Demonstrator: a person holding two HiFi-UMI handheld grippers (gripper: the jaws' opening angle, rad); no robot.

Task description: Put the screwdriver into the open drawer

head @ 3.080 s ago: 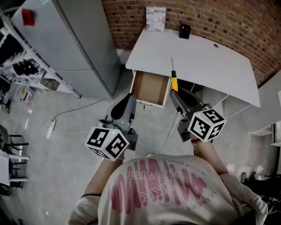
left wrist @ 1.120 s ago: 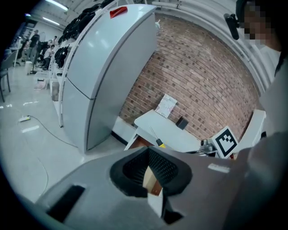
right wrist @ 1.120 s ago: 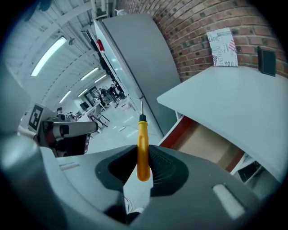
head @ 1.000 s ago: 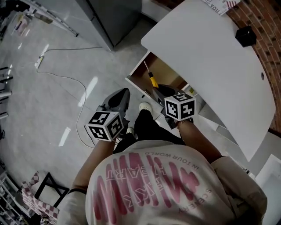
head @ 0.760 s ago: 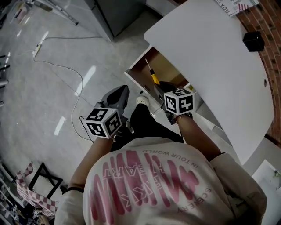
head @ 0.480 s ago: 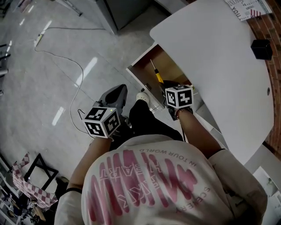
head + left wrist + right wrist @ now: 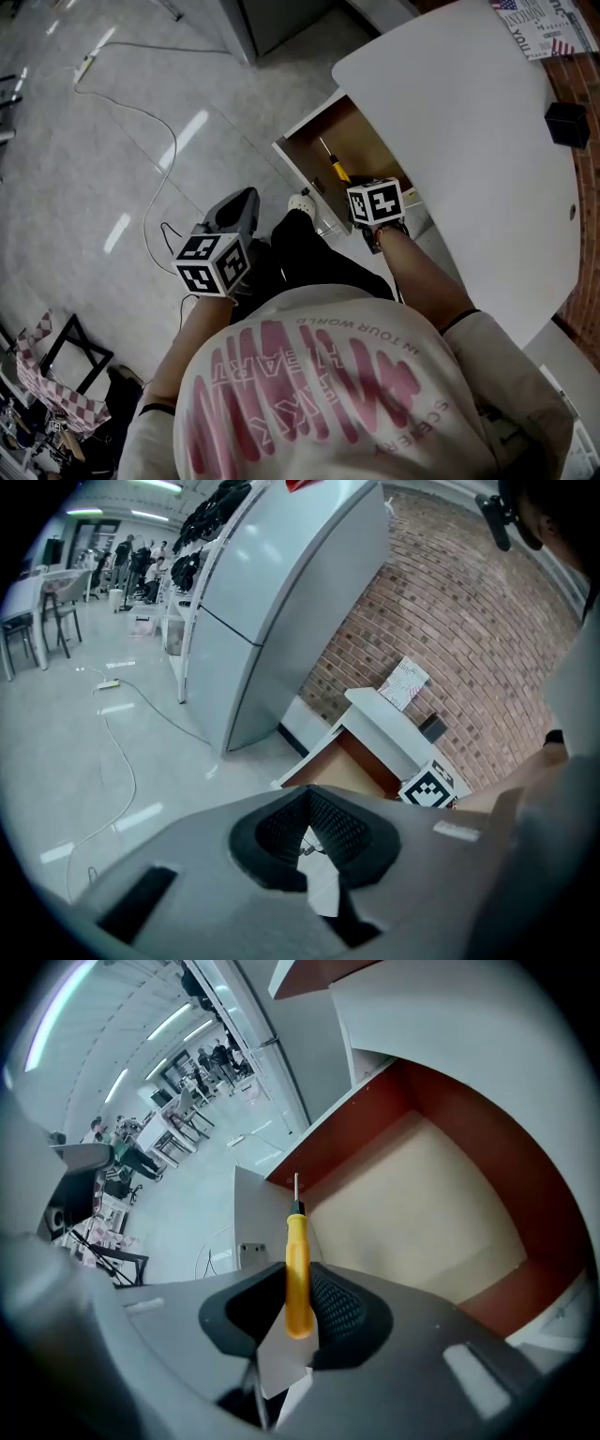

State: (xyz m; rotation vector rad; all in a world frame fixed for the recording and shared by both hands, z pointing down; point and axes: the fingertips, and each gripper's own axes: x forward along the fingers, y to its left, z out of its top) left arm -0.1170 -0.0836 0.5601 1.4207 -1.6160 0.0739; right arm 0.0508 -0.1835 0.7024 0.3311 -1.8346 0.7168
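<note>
White desk (image 7: 469, 141): top right in head view. Open drawer (image 7: 298, 174): pulled out under desk edge, brown floor bare as far as visible.

Right gripper (image 7: 298, 1309): above drawer mouth, angled steeply down, clamped on yellow handle of screwdriver (image 7: 298, 1269), pads squeezing both sides near butt end. Not yet lying in drawer; held over it, metal shaft aimed fwd at corner where white panel meets red-brown side wall.

Left gripper (image 7: 309, 829): off to side by person's leg, well apart from drawer, tips apparently drawn together w/ nothing between. No job here; best left parked.

Step in hand, as judged: lower & release. To do it well:
- Bring down inside walls before letting go, not from above rim; otherwise likely to roll or bounce on hard bottom.
- Aim for mid-floor, away from white panel & side wall. Shaft tip (image 7: 295, 1178) close to wall line in right gripper view, so could snag on edge.
- Flatten wrist to lay shaft roughly level w/ floor; touching down tip-first prob levers handle out of pads.
- Hold grip firm until handle rests on floor or just above, then open wide.
- Lift straight up after, to avoid dragging tool back out w/ pads.
</note>
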